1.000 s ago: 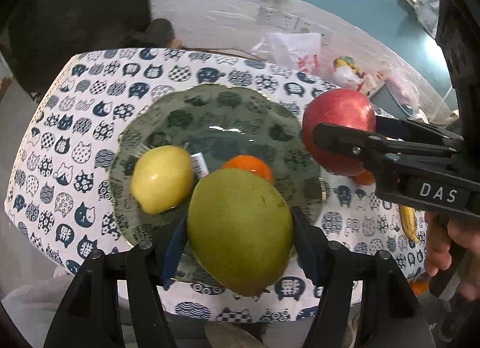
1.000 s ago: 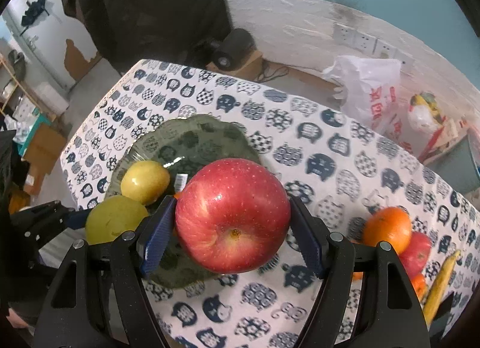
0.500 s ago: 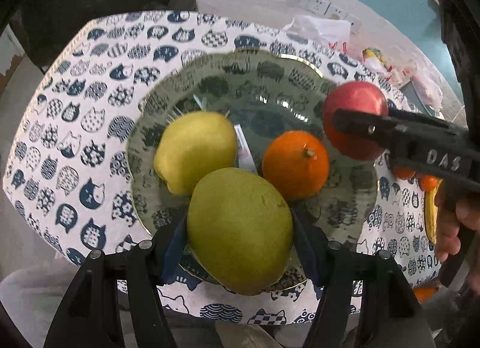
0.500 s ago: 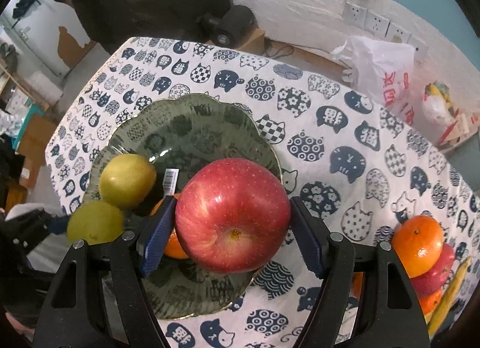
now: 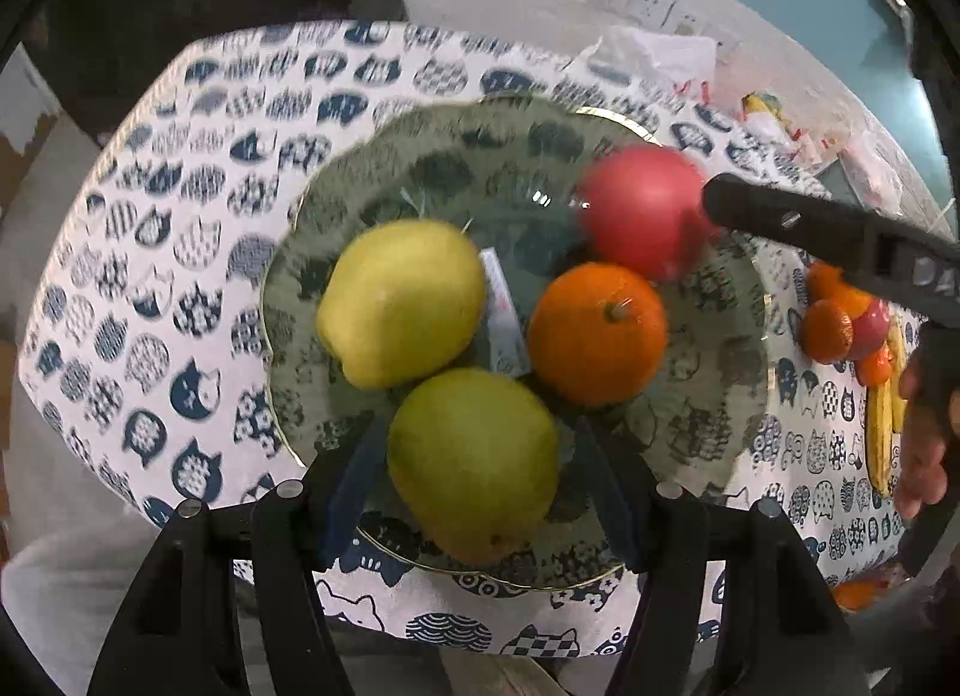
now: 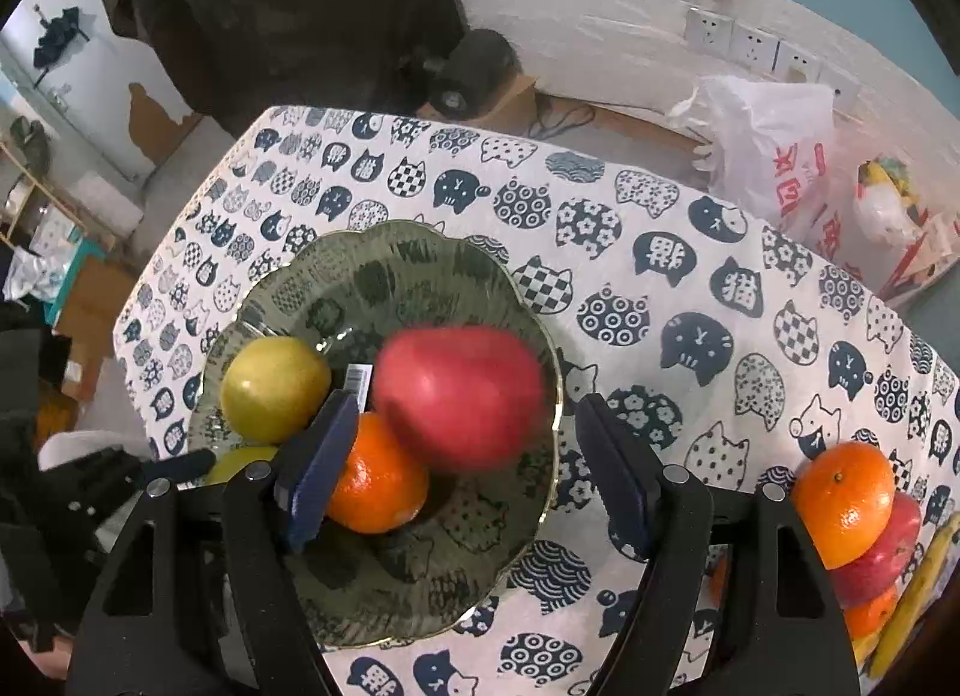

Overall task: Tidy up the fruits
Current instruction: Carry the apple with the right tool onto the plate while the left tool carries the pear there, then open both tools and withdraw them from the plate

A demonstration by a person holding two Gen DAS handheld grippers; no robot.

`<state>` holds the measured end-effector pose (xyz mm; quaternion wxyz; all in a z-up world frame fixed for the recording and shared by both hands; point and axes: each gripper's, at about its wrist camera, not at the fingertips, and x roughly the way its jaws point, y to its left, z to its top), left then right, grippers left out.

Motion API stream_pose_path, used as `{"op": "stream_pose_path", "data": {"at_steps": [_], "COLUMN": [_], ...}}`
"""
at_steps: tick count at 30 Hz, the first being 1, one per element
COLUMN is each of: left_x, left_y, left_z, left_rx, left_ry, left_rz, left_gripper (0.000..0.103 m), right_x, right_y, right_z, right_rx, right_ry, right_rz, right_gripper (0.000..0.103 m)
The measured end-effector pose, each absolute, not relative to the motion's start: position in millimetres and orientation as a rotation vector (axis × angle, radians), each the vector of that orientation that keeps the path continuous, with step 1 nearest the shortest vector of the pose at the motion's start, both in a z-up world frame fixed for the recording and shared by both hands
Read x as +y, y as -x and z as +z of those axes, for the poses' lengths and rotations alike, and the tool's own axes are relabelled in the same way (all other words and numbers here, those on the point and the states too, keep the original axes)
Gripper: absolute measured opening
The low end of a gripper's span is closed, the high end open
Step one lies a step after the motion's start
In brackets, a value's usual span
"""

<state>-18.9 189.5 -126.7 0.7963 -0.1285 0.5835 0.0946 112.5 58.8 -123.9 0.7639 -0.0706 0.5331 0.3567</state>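
A green glass plate on the cat-print cloth holds a yellow fruit and an orange. A green pear-like fruit lies on the plate's near side between the fingers of my left gripper, with small gaps to both pads. The red apple is blurred. It sits low in the plate against the orange, apart from the pads of my open right gripper.
A pile of oranges, a red apple and bananas lies at the table's right side. A white plastic bag sits on the floor beyond the far edge. A person's hand holds the right gripper's handle.
Both grippers came down over the plate. The apple has left the right pads and dropped onto the plate. The green fruit has slipped free of the left pads onto the plate.
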Motion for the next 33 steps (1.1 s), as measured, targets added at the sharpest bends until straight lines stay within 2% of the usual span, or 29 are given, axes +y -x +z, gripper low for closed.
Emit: {"op": "stream_pose_path", "data": {"at_steps": [3, 18, 22, 33], "left_x": [182.9, 159.1, 148.1, 101.5], "left_y": [17.5, 10.7, 7.3, -6.6], "left_z": [-119.5, -102.7, -98.3, -89.1], "left_rx": [1.234, 1.19, 1.182, 1.182], "left_ry": [0.251, 0.189, 0.173, 0.103], "left_rz": [0.193, 0.164, 0.155, 0.1], "left_gripper": [0.072, 0.072, 0.077, 0.08], "right_x": [55.8, 31.9, 16.6, -43.5], "right_y": [-111.1, -94.2, -91.9, -90.1], "right_z": [-124.0, -108.8, -104.5, -99.5], "right_rx": [1.161, 1.122, 1.116, 1.129], "right_ry": [0.155, 0.216, 0.228, 0.243], "right_rz": [0.77, 0.744, 0.726, 0.626], "right_gripper": [0.076, 0.076, 0.076, 0.078]}}
